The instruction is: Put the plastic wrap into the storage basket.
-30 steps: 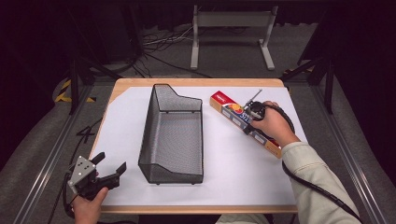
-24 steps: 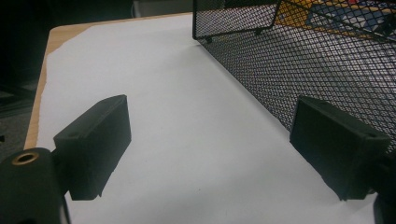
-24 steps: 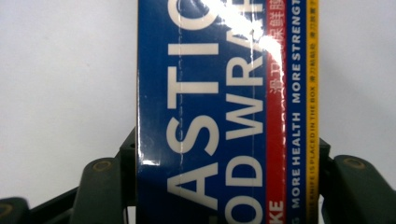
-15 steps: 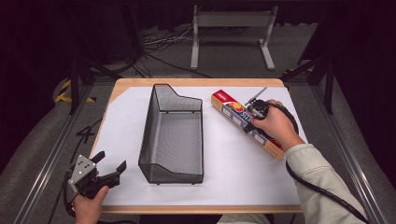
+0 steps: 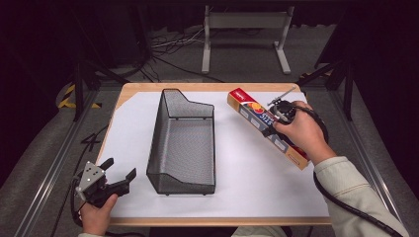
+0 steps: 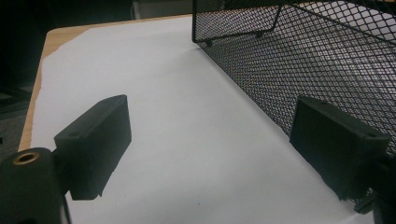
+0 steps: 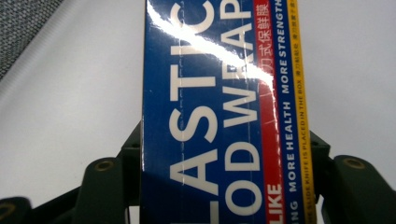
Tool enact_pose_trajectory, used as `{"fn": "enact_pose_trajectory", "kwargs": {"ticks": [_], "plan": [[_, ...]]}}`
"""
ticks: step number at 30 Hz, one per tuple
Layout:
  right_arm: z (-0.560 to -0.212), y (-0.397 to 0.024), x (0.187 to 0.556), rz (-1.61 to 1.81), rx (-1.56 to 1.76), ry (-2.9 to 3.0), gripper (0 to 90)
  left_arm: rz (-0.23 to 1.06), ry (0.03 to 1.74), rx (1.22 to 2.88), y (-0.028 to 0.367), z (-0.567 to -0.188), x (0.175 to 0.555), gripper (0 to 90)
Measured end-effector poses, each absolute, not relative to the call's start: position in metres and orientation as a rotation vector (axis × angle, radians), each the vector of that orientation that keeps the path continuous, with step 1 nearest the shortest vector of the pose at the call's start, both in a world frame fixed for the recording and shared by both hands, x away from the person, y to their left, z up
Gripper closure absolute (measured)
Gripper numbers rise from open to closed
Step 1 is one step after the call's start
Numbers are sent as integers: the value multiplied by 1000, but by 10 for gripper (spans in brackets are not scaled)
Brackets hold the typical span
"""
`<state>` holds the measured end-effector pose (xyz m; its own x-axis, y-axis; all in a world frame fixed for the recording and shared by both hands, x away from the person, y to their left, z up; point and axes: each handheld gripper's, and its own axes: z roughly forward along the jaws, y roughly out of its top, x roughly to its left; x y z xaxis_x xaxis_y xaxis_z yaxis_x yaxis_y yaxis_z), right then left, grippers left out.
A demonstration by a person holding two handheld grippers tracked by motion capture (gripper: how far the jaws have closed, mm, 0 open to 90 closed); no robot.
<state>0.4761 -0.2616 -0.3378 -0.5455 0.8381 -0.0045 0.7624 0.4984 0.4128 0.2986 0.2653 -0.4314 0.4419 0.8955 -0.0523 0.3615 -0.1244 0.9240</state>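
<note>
A long blue, red and yellow plastic wrap box [image 5: 253, 114] is held above the right side of the white paper, running diagonally from far left to near right. My right gripper [image 5: 271, 124] is shut on it near its middle, one jaw on each long side. In the right gripper view the box [image 7: 219, 84] fills the gap between the jaws of my right gripper [image 7: 228, 161]. My left gripper [image 5: 120, 168] rests at the table's near left corner, open with nothing in it. In its own view the left gripper [image 6: 210, 149] has bare paper between its jaws.
A black wire-mesh basket [image 5: 157, 148] stands lengthwise in the middle of the paper, and its mesh wall [image 6: 327, 60] is just right of my left gripper. White paper [image 5: 247, 173] covers the wooden table. A metal stand [image 5: 244, 22] and cables lie on the floor beyond.
My right hand has lifted the plastic wrap box a little off the paper while staying shut on it. The left gripper has not moved.
</note>
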Motion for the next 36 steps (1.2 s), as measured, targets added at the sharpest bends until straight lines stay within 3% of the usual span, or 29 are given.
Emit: {"fn": "enact_pose_trajectory", "kwargs": {"ticks": [15,36], "plan": [[-303,-259,441,641,1452,2450,402,671,1094,1702,260,-431,306,136],[-265,-185,399,757,1428,2451,403,675,1092,1694,261,-431,306,135]]}}
